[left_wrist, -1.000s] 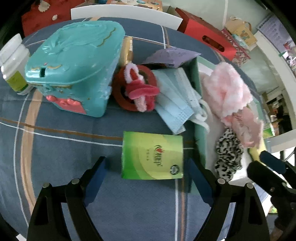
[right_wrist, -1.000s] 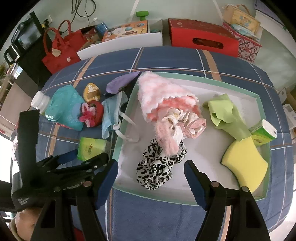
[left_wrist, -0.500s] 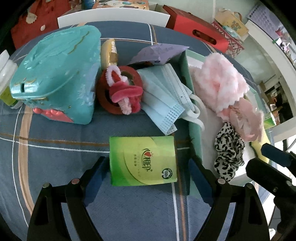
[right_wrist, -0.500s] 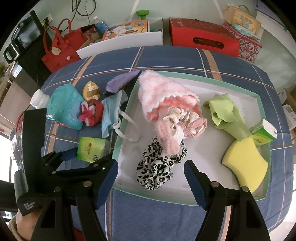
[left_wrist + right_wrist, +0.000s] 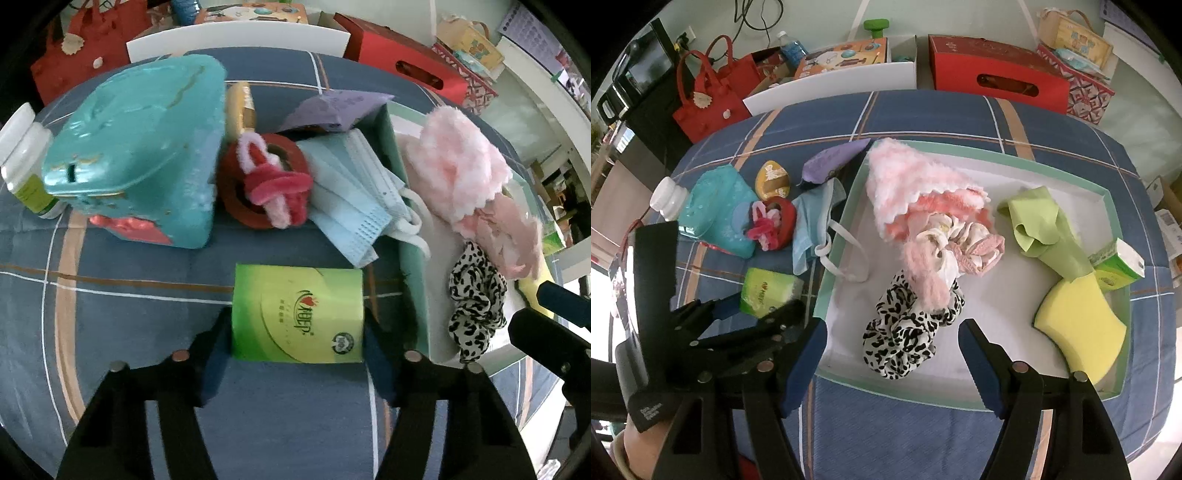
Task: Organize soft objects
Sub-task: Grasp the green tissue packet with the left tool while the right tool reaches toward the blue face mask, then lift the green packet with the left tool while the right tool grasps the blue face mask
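On the worktop (image 5: 110, 369) just left of the tray (image 5: 960, 155), tissue pack (image 5: 297, 314) sits between left gripper (image 5: 295, 354) jaws, closing, pads at its sides. Squeeze gently, centred, lift clear of tray wall. Right gripper (image 5: 892, 354) jaws apart, empty, over the scrunchie (image 5: 905, 332).

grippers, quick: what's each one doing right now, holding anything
Left gripper: closing on the green tissue pack, fingers at both its sides.
Right gripper: open, holding nothing, above the tray.
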Demonstrator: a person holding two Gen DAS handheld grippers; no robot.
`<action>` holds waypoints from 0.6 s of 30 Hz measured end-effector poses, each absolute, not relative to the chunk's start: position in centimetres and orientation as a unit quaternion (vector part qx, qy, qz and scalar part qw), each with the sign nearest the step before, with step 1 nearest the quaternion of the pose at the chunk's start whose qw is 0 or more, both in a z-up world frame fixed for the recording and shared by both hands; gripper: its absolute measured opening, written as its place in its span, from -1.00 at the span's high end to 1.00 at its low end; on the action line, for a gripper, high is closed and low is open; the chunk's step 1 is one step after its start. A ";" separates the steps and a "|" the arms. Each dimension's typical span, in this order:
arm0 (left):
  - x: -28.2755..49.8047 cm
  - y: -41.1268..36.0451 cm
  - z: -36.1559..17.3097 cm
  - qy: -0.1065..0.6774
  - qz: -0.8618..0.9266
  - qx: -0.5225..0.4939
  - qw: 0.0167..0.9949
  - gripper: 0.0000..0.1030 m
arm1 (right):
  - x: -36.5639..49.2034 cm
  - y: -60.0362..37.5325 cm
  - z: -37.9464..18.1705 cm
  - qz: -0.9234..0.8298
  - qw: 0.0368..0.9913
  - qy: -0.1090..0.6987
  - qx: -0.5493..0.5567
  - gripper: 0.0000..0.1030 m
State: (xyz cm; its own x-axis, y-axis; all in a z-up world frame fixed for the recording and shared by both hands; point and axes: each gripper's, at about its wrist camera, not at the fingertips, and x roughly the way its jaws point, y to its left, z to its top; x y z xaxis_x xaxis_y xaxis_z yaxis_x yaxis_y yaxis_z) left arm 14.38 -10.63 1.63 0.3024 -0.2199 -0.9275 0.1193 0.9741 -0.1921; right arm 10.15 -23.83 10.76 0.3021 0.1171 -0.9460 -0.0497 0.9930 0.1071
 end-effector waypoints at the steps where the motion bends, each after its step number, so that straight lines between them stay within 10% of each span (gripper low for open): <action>1: 14.4 -10.5 1.6 0.580 -0.107 -0.048 0.806 -0.27 | 10.2 -23.8 10.7 0.051 0.806 0.589 0.028 -0.49; 18: 12.0 -4.1 2.0 0.551 -0.097 -0.114 0.821 -0.26 | 12.5 -19.5 10.7 0.087 0.808 0.583 -0.004 -0.49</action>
State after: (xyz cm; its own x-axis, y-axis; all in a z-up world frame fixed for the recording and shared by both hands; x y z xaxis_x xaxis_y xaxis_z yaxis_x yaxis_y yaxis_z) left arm 11.99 -4.06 2.00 0.3749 -0.2837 -0.8826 0.0335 0.9555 -0.2929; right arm 12.53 -19.48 10.69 0.3045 0.1358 -0.9428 -0.1445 0.9849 0.0952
